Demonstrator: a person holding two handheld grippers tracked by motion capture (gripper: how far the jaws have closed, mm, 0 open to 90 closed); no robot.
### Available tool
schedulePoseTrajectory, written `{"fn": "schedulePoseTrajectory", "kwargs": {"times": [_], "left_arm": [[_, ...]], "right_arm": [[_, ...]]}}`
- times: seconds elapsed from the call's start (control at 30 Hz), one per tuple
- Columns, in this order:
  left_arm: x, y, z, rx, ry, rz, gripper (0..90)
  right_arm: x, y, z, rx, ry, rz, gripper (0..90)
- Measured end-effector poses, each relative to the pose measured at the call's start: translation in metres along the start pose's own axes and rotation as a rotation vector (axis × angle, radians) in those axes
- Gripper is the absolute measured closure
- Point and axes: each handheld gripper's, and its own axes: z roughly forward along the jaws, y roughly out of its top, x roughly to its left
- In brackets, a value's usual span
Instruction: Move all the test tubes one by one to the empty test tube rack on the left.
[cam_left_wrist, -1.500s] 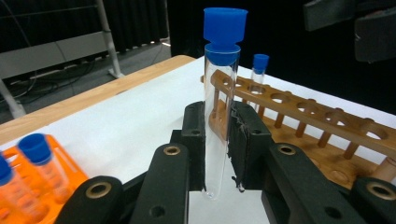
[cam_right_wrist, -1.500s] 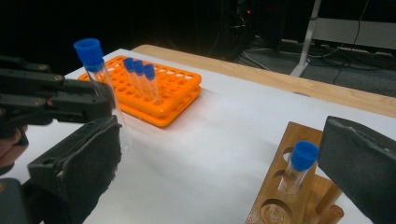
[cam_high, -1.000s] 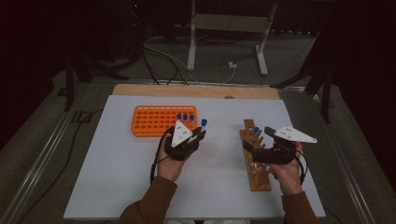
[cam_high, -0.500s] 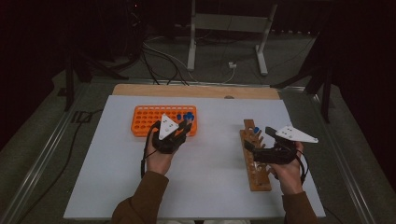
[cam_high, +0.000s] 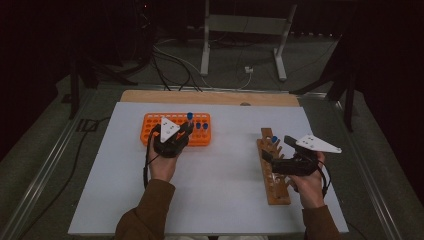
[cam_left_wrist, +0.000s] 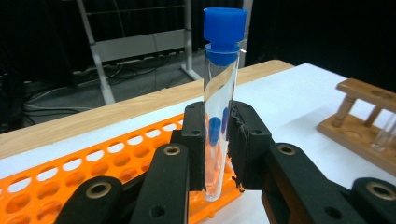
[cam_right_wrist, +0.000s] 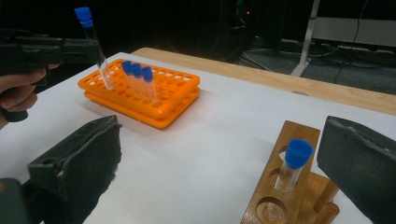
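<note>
My left gripper (cam_high: 186, 128) is shut on a clear test tube (cam_left_wrist: 219, 93) with a blue cap, and its pads clamp the tube's lower half. The tube (cam_right_wrist: 95, 44) stands nearly upright, its bottom end just over the orange rack (cam_high: 150, 125). Three more blue-capped tubes (cam_right_wrist: 137, 77) stand side by side in that rack. My right gripper (cam_right_wrist: 219, 158) is open with nothing between its jaws, hovering by the wooden rack (cam_high: 276, 187). One blue-capped tube (cam_right_wrist: 295, 161) stands in the wooden rack.
A white sheet (cam_high: 220, 200) covers the table, with a wooden strip (cam_high: 210, 97) along its far edge. Cables and a metal stand (cam_high: 240, 30) lie on the dark floor beyond. The orange rack has several empty holes (cam_left_wrist: 93, 163).
My left hand has carried the tube leftward, from beside the orange rack's right end to over its middle. The right hand has stayed in place.
</note>
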Motion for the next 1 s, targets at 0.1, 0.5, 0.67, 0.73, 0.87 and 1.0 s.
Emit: {"fn": "schedulePoseTrajectory", "kwargs": {"times": [0.1,0.5,0.67,0.73,0.87,1.0], "left_arm": [[0.003,-0.001,0.002,0.004,0.019,0.000,78.2],[0.011,-0.006,0.012,0.022,0.066,-0.014,78.2],[0.014,-0.009,0.017,0.018,0.079,-0.033,78.2],[0.015,-0.009,0.019,0.018,0.087,-0.040,78.2],[0.018,-0.012,0.022,0.023,0.098,-0.054,78.2],[0.020,-0.014,0.026,0.029,0.105,-0.064,78.2]], "right_arm": [[0.000,0.000,0.000,-0.001,0.001,0.002,0.0],[0.000,0.000,0.000,-0.004,0.002,0.002,0.0],[-0.001,0.000,-0.001,-0.006,0.004,0.004,0.0],[-0.001,0.000,0.000,-0.005,0.004,0.003,0.0],[0.000,0.000,0.000,-0.003,0.004,0.005,0.0],[-0.001,0.000,0.000,-0.004,0.005,0.007,0.0]]}}
